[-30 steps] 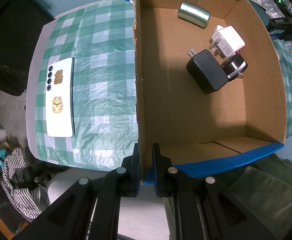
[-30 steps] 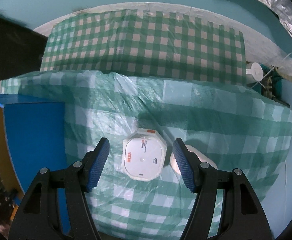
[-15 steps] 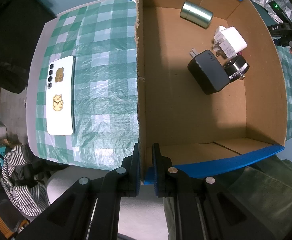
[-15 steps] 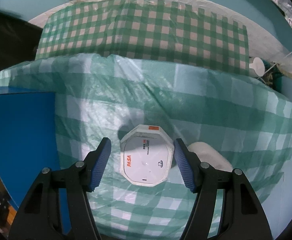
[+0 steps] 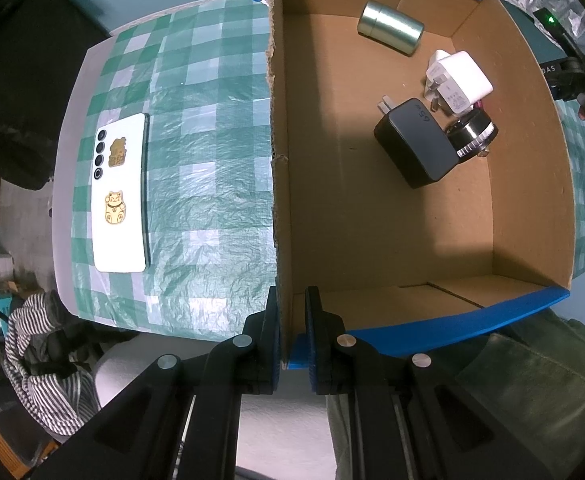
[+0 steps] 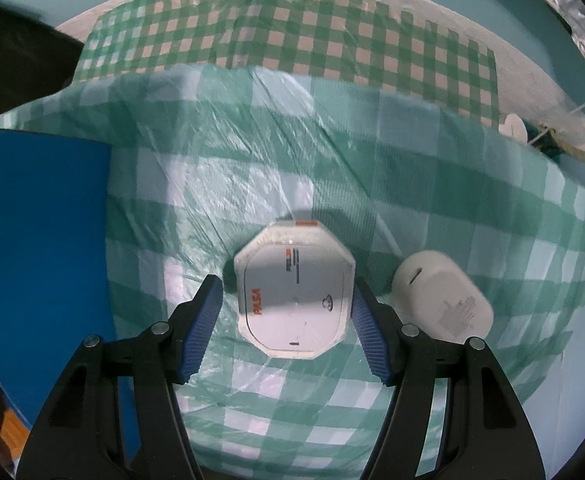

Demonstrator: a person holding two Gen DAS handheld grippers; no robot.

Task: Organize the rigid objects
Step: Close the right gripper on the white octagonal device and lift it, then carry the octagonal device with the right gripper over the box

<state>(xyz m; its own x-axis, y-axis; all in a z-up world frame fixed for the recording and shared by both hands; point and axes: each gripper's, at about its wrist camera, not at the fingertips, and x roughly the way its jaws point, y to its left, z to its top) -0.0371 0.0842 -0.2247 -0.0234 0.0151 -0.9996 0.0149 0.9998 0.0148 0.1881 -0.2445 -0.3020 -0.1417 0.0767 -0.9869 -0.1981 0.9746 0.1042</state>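
Item: white octagonal plastic case (image 6: 294, 294), orange lettering on top, laid flat on the green-checked plastic tablecloth (image 6: 252, 168), beside a white rounded plastic charger (image 6: 442, 300).

Handling: judged rigid, light, smooth; best taken across its two straight side edges. Long axis is seen running away from the camera.

Right gripper (image 6: 286, 330): half open, straddling the case, nothing held.

Left gripper (image 5: 292, 338): clamped on the wall of the blue-edged cardboard box (image 5: 280, 200).
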